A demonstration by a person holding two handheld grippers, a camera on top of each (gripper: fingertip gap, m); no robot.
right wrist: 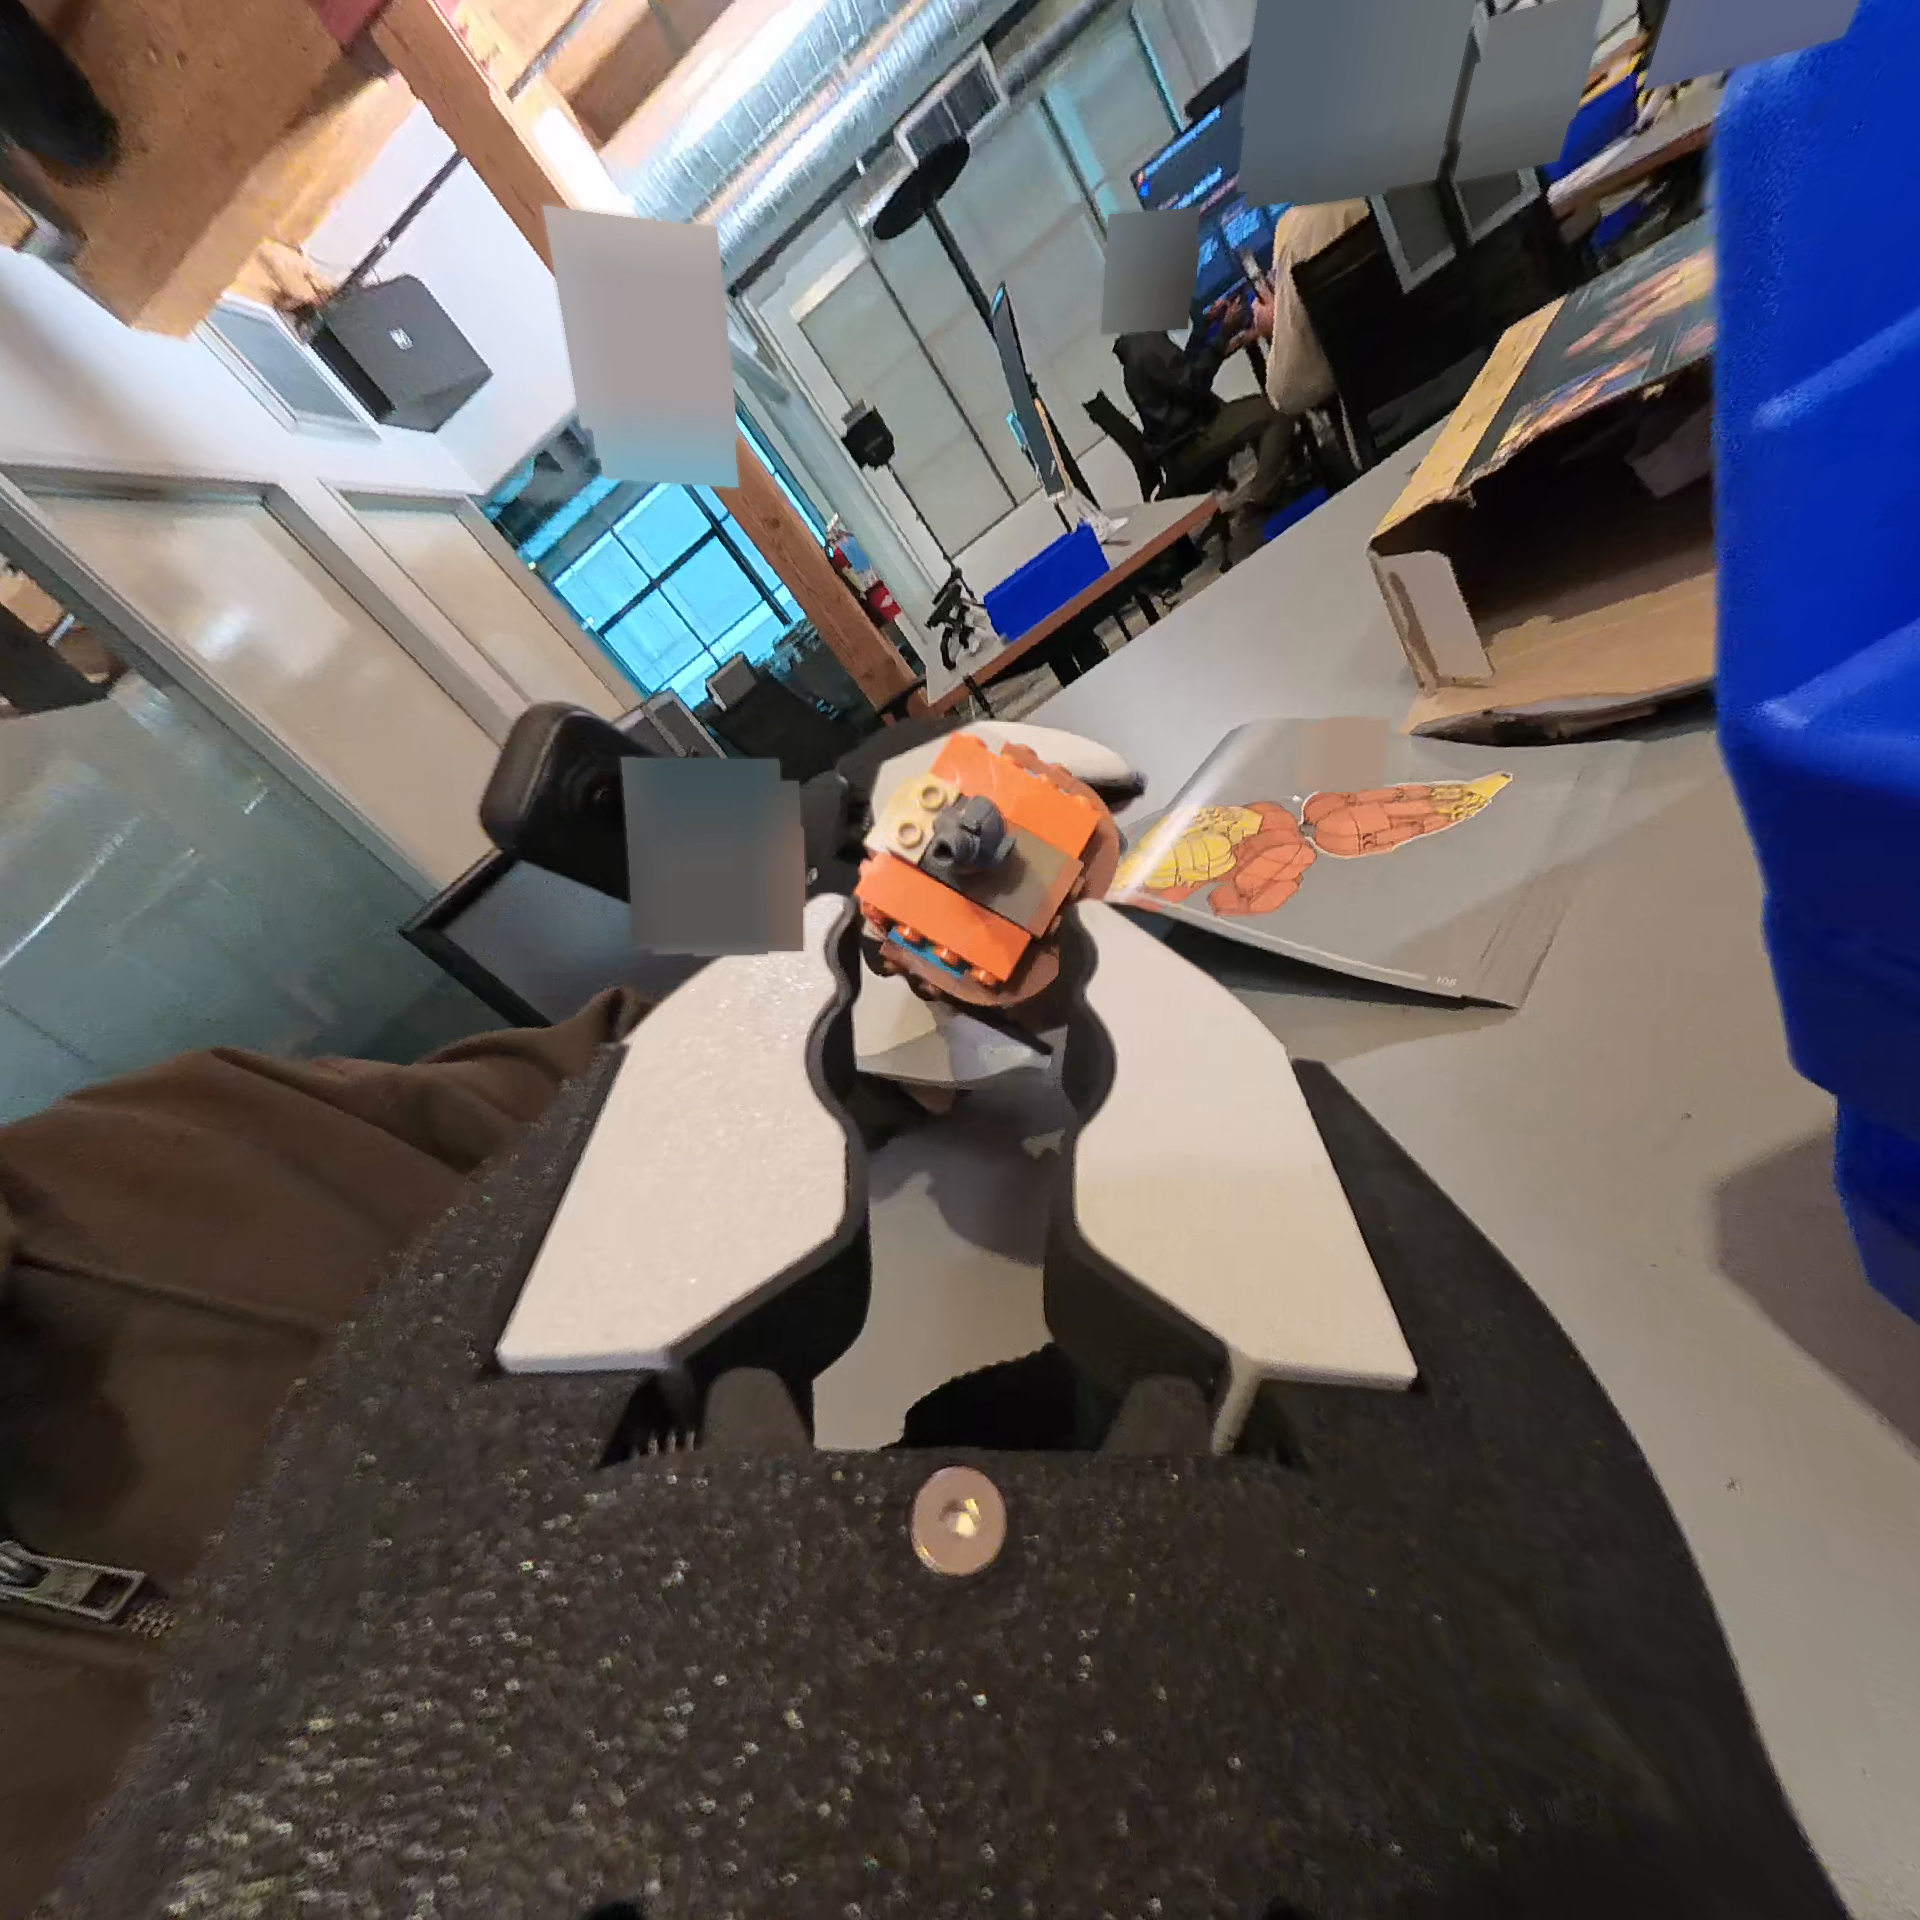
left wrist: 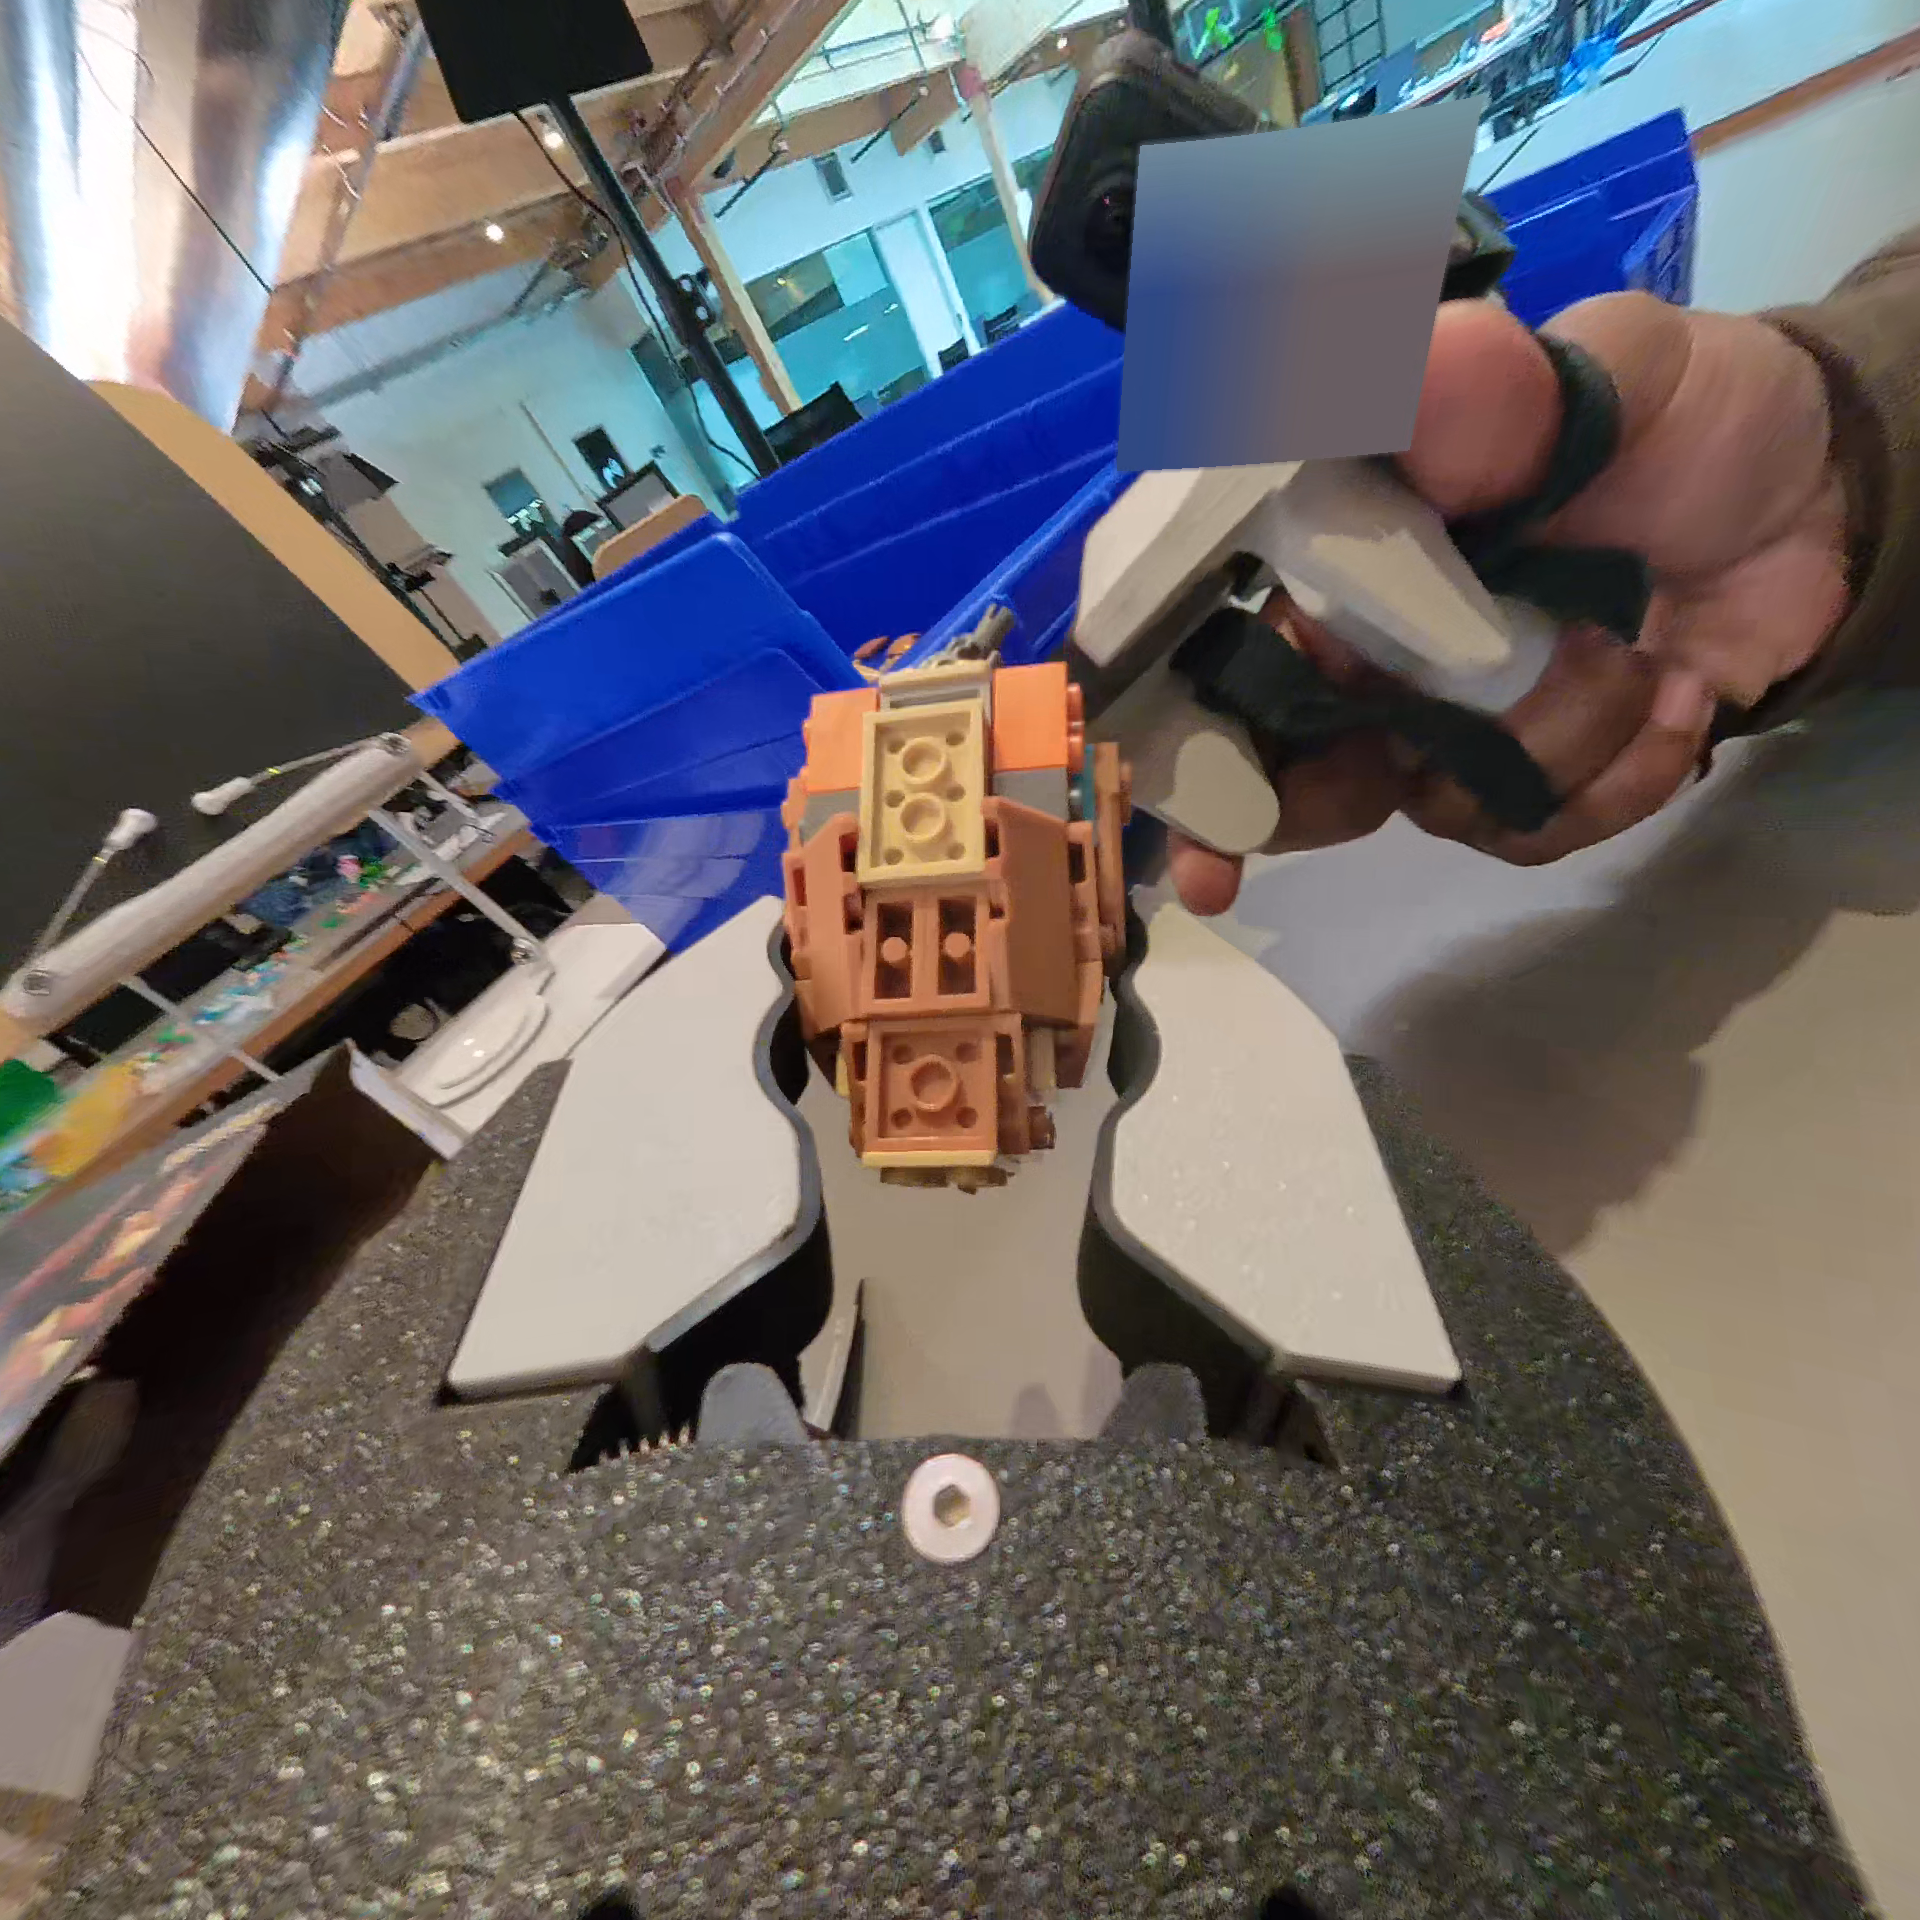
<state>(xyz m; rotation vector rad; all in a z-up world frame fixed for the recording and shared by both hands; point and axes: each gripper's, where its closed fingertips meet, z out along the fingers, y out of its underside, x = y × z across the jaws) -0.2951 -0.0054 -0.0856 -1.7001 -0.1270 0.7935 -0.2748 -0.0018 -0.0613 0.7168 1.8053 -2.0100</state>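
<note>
An orange, brown and tan brick model (left wrist: 935, 831) is held in the air between both grippers. My left gripper (left wrist: 951, 956) is shut on its lower brown part, with the studded underside facing the camera. My right gripper (right wrist: 961, 935) is shut on the other end of the model (right wrist: 966, 852), where a small dark grey piece (right wrist: 971, 831) sits on orange bricks. In the left wrist view the right gripper (left wrist: 1195, 686) comes in from the upper right, held by a hand (left wrist: 1662, 582) in a brown sleeve.
Stacked blue bins (left wrist: 883, 540) stand behind the model and fill the right edge of the right wrist view (right wrist: 1829, 623). An open instruction booklet (right wrist: 1351, 883) and an open cardboard box (right wrist: 1558, 561) lie on the grey table (right wrist: 1558, 1195). People sit at a desk far back (right wrist: 1195, 395). My left and right fingertips are right by each other.
</note>
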